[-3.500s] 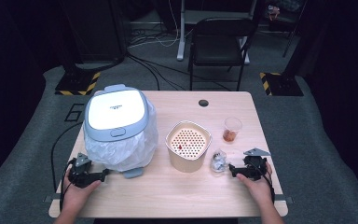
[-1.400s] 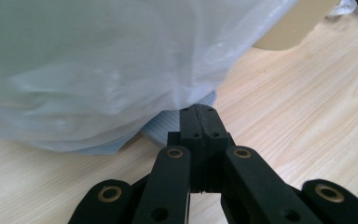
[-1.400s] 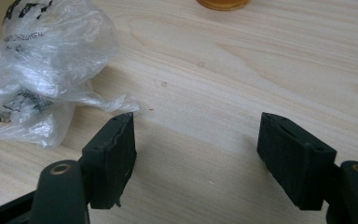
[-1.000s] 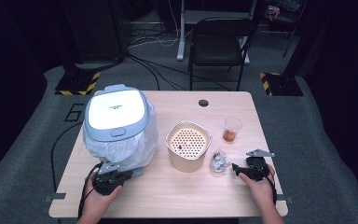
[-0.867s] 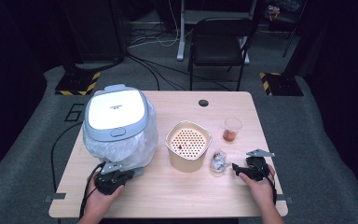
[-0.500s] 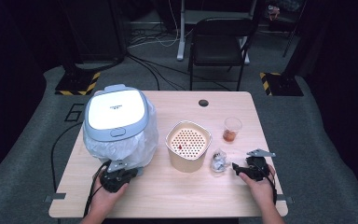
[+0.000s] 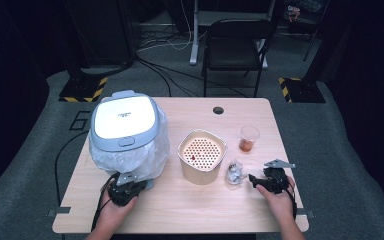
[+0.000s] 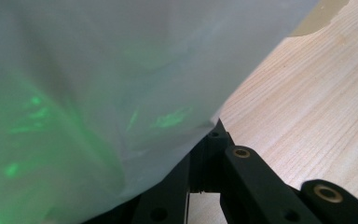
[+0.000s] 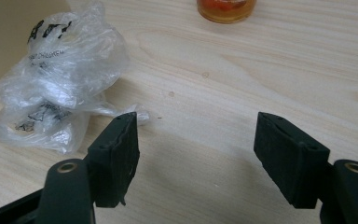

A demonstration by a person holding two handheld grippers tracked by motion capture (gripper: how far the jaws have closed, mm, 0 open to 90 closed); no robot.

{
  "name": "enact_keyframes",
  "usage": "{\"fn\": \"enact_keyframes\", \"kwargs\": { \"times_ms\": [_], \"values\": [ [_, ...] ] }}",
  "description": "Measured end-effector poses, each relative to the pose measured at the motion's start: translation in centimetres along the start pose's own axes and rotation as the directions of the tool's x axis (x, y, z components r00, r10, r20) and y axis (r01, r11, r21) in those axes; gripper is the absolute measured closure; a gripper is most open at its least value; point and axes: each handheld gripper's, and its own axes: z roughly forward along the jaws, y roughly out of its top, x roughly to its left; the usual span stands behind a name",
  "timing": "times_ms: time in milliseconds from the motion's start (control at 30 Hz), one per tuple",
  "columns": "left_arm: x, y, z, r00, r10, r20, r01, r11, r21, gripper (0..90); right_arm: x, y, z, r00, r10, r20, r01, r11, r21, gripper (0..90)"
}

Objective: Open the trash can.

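Translucent white plastic bag [image 8: 98,93] covers most of the left gripper view, blurred w/ green glints; whatever sits behind it can't be made out. Left gripper's black jaws [image 8: 205,177] are half under the bag's hem, tips hidden, so a pinch on the film is prob. but not visible. In the high view the bag [image 7: 130,160] wraps the white-lidded grey appliance's [image 7: 124,120] lower body, hiding its base. Small crumpled clear plastic bag [image 9: 60,79] has black print, too creased to read. Clear cup of orange contents [image 9: 226,7] is cut off by the top edge. Beige perforated tub [image 9: 18,28] is cropped at left.
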Motion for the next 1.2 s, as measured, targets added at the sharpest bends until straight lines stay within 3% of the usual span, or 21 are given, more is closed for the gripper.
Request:
{"fn": "enact_keyframes", "kwargs": {
  "times_ms": [233, 300, 533, 633, 733, 1000, 1100, 1200],
  "values": [
    [-0.1, -0.1, 0.2, 0.9994, 0.031, -0.019, -0.031, 0.9995, -0.01, 90.0, 0.0, 0.1, -0.2, 0.9998, 0.018, -0.003, -0.018, 1.0, -0.004, 31.5],
    [-0.2, -0.1, 0.2, 0.9985, 0.047, -0.028, -0.047, 0.9989, 0.007, 90.0, 0.0, 0.1, -0.3, 0.9998, 0.017, -0.006, -0.017, 1.0, -0.005, 31.9],
    [-0.2, -0.3, 0.7, 0.9993, 0.026, -0.026, -0.026, 0.9996, -0.006, 90.0, 0.3, 0.2, -0.4, 0.9999, 0.011, -0.003, -0.011, 1.0, -0.009, 33.1],
    [-0.1, -0.4, 1.1, 0.9972, 0.071, -0.024, -0.07, 0.9974, 0.018, 90.0, 0.3, 0.2, -0.5, 0.9999, 0.007, -0.008, -0.007, 1.0, -0.013, 33.8],
    [-0.1, -0.6, 1.2, 0.9994, 0.031, -0.015, -0.031, 0.9993, 0.02, 90.0, 0.3, 0.3, -0.6, 1.0, -0.001, -0.009, 0.0, 1.0, -0.017, 34.1],
    [-0.1, -0.5, 1.2, 0.999, 0.038, -0.021, -0.038, 0.9991, 0.019, 90.0, 0.4, 0.4, -0.5, 0.9999, -0.005, -0.016, 0.005, 1.0, -0.013, 34.3],
    [0.0, -0.4, 1.1, 0.9977, 0.065, -0.017, -0.065, 0.9976, 0.024, 90.0, 0.5, 0.5, -0.5, 0.9998, -0.003, -0.018, 0.002, 1.0, -0.011, 34.4],
    [0.0, -0.4, 1.1, 0.9976, 0.067, -0.016, -0.067, 0.9972, 0.033, 90.0, 0.6, 0.8, -0.9, 0.9998, -0.011, -0.019, 0.011, 1.0, -0.015, 34.0]
  ]
}}
